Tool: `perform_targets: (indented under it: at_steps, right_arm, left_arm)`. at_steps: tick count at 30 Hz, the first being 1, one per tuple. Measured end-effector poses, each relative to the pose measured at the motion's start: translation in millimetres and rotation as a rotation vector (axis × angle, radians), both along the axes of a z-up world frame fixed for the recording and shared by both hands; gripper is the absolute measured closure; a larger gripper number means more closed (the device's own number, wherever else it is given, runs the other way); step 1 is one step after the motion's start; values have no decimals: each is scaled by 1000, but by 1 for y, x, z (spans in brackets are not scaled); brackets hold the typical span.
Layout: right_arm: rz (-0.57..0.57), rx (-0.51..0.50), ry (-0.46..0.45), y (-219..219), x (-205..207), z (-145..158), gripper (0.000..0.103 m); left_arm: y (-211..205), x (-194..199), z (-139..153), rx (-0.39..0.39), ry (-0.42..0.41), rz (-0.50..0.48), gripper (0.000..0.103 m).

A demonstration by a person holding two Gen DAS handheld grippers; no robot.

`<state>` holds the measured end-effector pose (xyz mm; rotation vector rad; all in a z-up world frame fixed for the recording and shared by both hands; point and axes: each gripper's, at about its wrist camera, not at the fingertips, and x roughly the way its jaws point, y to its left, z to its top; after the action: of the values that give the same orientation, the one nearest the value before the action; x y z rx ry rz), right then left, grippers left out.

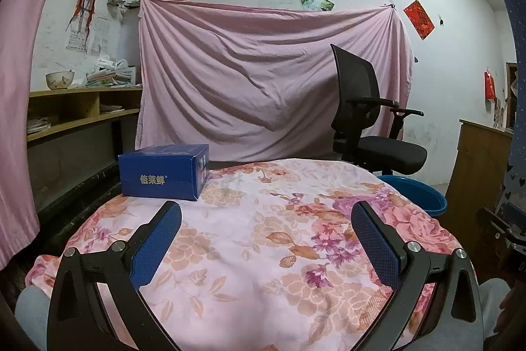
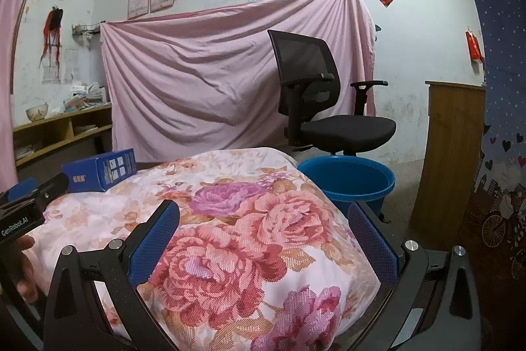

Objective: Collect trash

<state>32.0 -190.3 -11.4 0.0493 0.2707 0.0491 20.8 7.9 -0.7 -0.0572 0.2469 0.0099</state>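
A blue cardboard box [image 1: 164, 172] with white Chinese lettering lies on the floral cloth [image 1: 263, 252] at the far left of the table. It also shows in the right wrist view [image 2: 98, 172]. My left gripper [image 1: 266, 213] is open and empty, a little short of the box and to its right. My right gripper [image 2: 263, 214] is open and empty over the table's right edge. A blue plastic bucket [image 2: 348, 180] stands on the floor beyond that edge; its rim shows in the left wrist view [image 1: 417, 191]. The left gripper's body [image 2: 29, 203] shows at the right wrist view's left edge.
A black office chair [image 2: 325, 101] stands behind the bucket, before a hanging pink sheet [image 1: 263, 81]. A wooden shelf [image 1: 82, 107] with a bowl and papers runs along the left wall. A wooden cabinet [image 2: 450, 147] stands at the right.
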Motion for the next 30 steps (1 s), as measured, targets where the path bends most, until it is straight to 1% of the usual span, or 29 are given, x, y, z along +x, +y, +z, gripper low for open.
perform_targets:
  at_steps: [30]
  right_arm:
    - [6,-2,5,1,1,-2,0]
  left_arm:
    - [2,-2,2,3,-2,4,2]
